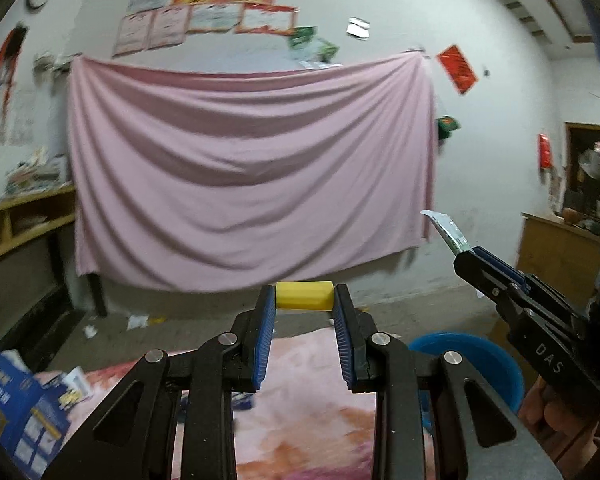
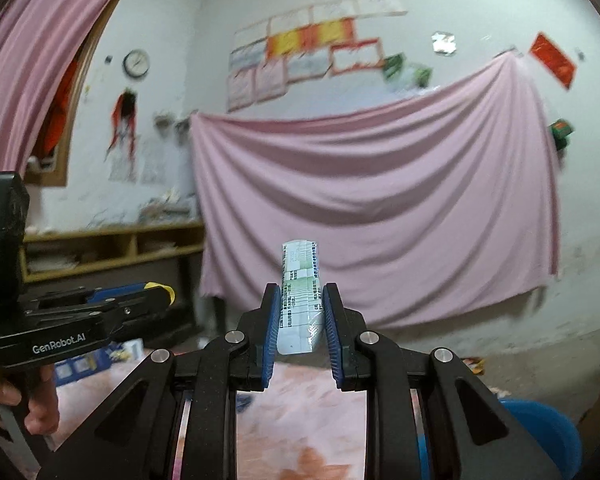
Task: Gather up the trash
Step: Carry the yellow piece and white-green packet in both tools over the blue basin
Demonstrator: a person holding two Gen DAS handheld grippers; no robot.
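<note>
A wide pink sheet (image 1: pixel 248 168) hangs on the white wall ahead of me. Below and in front of it, my left gripper (image 1: pixel 304 304) is clamped on 1 small yellow foam block (image 1: pixel 304 295). To the right of that, still in front of the sheet, my right gripper (image 2: pixel 300 308) pinches 1 folded white printed paper wrapper (image 2: pixel 300 300). Low and right of the sheet stands a round blue plastic bin (image 1: pixel 496 364).
</note>
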